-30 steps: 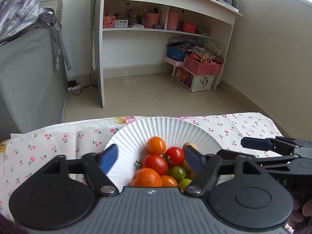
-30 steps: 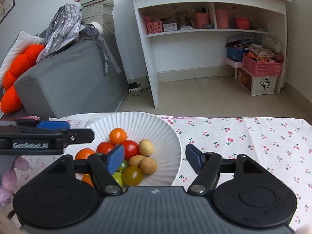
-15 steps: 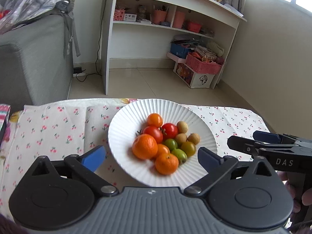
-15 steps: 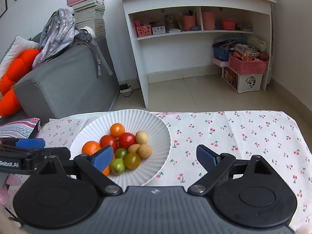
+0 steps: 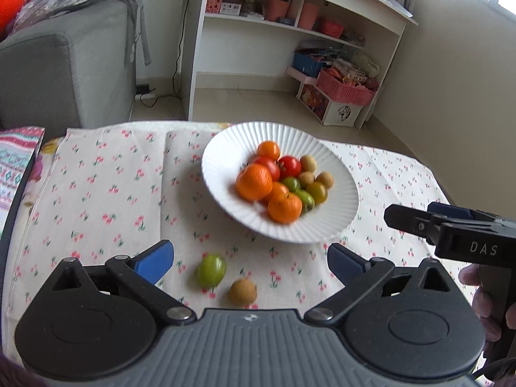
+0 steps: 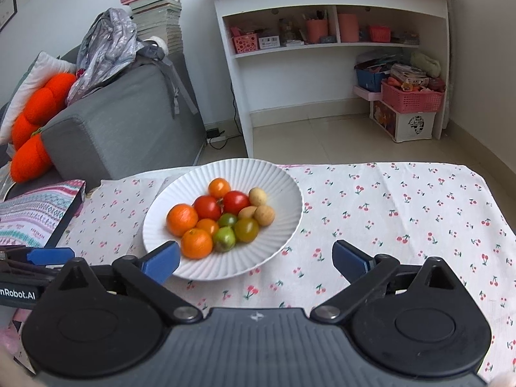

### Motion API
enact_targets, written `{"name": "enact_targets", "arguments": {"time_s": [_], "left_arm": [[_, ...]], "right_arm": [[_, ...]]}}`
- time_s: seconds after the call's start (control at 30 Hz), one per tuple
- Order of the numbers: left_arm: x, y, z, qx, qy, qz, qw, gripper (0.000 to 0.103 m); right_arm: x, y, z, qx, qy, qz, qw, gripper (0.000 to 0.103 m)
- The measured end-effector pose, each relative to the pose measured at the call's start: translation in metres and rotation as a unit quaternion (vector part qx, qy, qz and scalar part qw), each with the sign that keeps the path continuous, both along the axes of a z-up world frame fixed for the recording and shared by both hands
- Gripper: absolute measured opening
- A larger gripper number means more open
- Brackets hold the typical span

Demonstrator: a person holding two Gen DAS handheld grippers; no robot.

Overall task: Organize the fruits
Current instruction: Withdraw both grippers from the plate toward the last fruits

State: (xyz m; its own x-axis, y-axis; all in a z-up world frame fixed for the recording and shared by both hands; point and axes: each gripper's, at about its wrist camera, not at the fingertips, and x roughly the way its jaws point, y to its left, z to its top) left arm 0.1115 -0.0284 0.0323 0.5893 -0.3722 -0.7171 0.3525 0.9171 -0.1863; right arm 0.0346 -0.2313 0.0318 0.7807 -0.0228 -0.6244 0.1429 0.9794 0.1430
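A white ribbed plate (image 5: 290, 235) (image 6: 225, 271) on the cherry-print tablecloth holds tangerines (image 5: 253, 182), red tomatoes (image 6: 236, 201), green tomatoes (image 6: 224, 238) and brown longans (image 6: 264, 215). In front of the plate, a green tomato (image 5: 211, 271) and a longan (image 5: 243, 292) lie loose on the cloth. My left gripper (image 5: 250, 259) hangs open above these two and touches neither. My right gripper (image 6: 256, 258) is still opening, with only the plate's near rim showing between its jaws. Each gripper appears at the edge of the other's view: right gripper (image 5: 406, 217), left gripper (image 6: 42, 256).
A patterned box (image 6: 35, 213) lies at the table's left edge. Beyond the table are a grey sofa (image 6: 122, 129) with orange cushions, a white shelf unit (image 6: 322, 48) and pink baskets (image 6: 411, 98) on the floor. Bare cloth (image 6: 419, 219) stretches right of the plate.
Both grippers have drawn back from over the plate and their jaws have spread wide. The loose green tomato and longan have come into the left wrist view.
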Motion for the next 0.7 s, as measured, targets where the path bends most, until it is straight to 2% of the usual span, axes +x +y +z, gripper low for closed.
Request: {"name": "enact_targets", "arguments": {"time_s": [0.27, 0.43, 0.7], "left_arm": [[-0.012, 0.014, -0.014, 0.002, 0.024, 0.019, 0.9995, 0.091], [-0.013, 0.021, -0.031, 0.013, 0.044, 0.036, 0.9983, 0.091], [-0.013, 0.030, -0.050, 0.030, 0.071, 0.057, 0.9954, 0.091]], "right_arm": [[-0.007, 0.010, -0.012, -0.005, 0.013, 0.009, 1.000, 0.102], [-0.009, 0.016, -0.030, -0.011, 0.035, 0.016, 0.999, 0.102], [-0.007, 0.025, -0.041, -0.013, 0.055, 0.017, 0.998, 0.102]]}}
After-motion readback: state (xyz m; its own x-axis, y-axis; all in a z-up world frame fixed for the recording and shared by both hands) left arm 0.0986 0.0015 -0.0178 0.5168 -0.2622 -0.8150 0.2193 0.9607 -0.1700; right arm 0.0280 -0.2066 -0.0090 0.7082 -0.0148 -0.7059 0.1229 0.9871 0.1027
